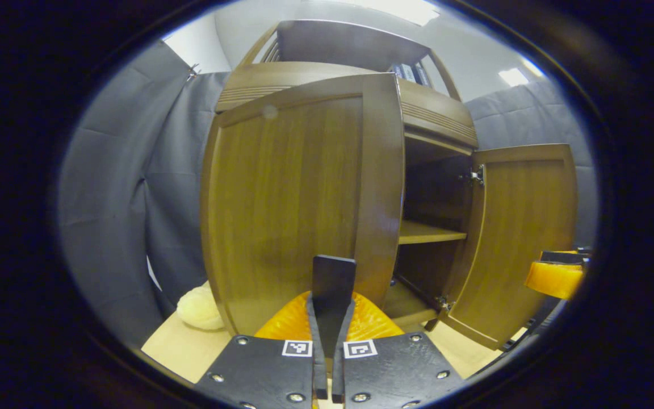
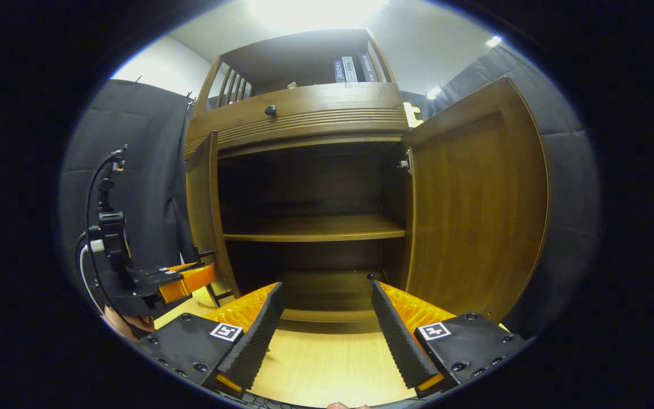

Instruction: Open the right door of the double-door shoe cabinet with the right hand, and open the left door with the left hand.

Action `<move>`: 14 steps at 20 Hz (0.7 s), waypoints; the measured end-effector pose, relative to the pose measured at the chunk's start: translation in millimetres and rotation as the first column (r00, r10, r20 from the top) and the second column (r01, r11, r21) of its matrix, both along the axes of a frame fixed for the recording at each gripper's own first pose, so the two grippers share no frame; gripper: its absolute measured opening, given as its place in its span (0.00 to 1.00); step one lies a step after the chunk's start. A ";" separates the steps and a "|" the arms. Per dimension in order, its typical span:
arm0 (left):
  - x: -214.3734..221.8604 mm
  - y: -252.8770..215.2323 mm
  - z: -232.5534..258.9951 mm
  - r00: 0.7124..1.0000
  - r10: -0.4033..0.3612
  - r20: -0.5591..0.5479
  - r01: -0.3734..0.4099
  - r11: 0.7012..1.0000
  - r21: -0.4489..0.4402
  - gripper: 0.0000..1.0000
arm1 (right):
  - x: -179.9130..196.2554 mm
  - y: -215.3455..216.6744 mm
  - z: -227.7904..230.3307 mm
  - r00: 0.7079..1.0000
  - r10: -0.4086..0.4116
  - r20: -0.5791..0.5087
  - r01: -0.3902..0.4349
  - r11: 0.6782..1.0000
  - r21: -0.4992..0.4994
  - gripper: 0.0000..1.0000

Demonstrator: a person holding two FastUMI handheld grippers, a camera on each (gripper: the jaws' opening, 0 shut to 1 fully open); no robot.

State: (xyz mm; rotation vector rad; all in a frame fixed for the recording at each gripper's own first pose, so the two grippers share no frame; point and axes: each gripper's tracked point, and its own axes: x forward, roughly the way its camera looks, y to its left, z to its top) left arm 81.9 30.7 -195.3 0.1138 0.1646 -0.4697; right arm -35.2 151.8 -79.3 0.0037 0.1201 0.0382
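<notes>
In the left gripper view, the left door [image 1: 298,210] of the shoe cabinet [image 1: 429,122] fills the centre, swung partly out. The left gripper [image 1: 331,295] is closed on a dark flat handle [image 1: 332,289] at lower centre. The right door [image 1: 523,238] is seen wide open at the right. In the right gripper view, the right gripper [image 2: 324,318] is held open and empty at the bottom. The pull is best continued along the door's arc, with the grip kept firm until the door is fully open.
</notes>
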 end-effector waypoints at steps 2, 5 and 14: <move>-8.7 15.5 3.6 1.000 0.013 0.003 -0.013 1.000 -0.005 0.06 | -3.3 4.1 1.7 1.000 0.004 0.002 -0.004 1.000 0.002 0.93; -17.0 34.9 8.6 0.999 0.033 0.000 -0.033 0.999 -0.027 0.05 | -9.3 12.8 0.0 1.000 0.021 0.002 -0.021 1.000 0.009 0.93; -41.1 95.5 18.4 0.997 0.077 0.031 -0.075 0.996 -0.043 0.06 | -20.8 31.2 -4.2 0.998 0.069 -0.012 -0.069 0.998 0.012 0.93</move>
